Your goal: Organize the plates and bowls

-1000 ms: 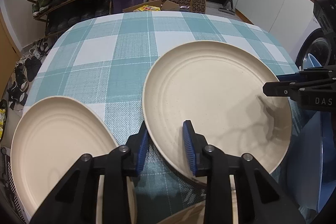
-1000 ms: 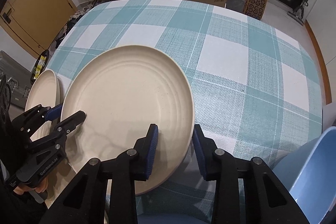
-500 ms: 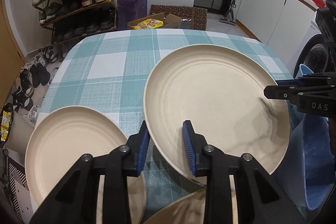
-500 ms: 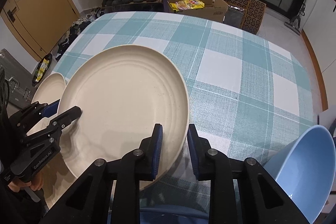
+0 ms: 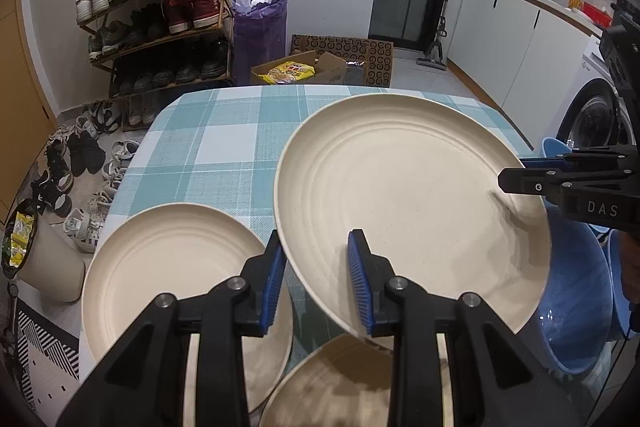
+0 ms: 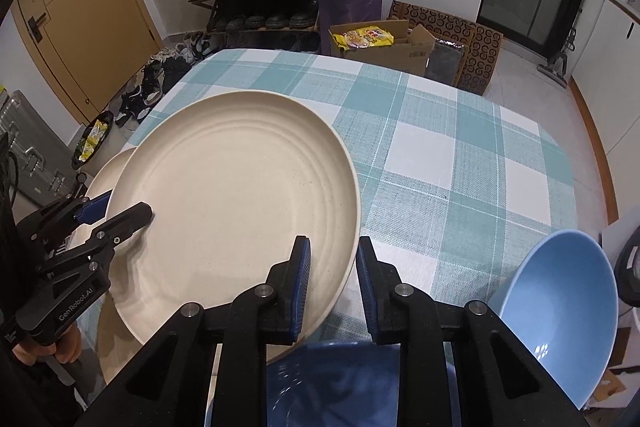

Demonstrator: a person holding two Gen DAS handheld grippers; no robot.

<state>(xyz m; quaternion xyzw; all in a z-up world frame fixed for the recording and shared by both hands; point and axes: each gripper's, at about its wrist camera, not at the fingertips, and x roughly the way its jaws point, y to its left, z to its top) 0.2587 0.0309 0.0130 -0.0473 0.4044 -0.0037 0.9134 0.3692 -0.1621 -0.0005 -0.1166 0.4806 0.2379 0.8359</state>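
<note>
A: Plate (image 5: 404,203), cream and ringed, hangs tilted above the checked table (image 6: 452,155), gripped at two opposite edges. Which claws hold it?

B: Both. Left gripper (image 5: 316,279) is closed partway on the near rim, one blue pad (image 5: 358,279) above the plate and the other below. Right gripper (image 6: 332,283) is closed the same way on the opposite rim, the edge passing between its pads.

A: Is each claw fully closed?

B: No. Each is narrowed only to the thickness of the rim it clamps.

A: What lies under the lifted plate?

B: In the left wrist view, a second plate (image 5: 172,275) rests flat on the table, left of the gripper. A third plate (image 5: 332,383) shows at the bottom edge, just beneath the lifted one; whether the two touch cannot be told.

A: And the bowls?

B: A blue bowl (image 6: 560,311) stands at the table's near right corner in the right wrist view. A second bowl (image 6: 336,383), also blue, sits directly under the right gripper, partly hidden.

A: Background?

B: A shoe rack (image 5: 156,11) stands against the far wall, with a purple bag (image 5: 260,27) beside it.
</note>
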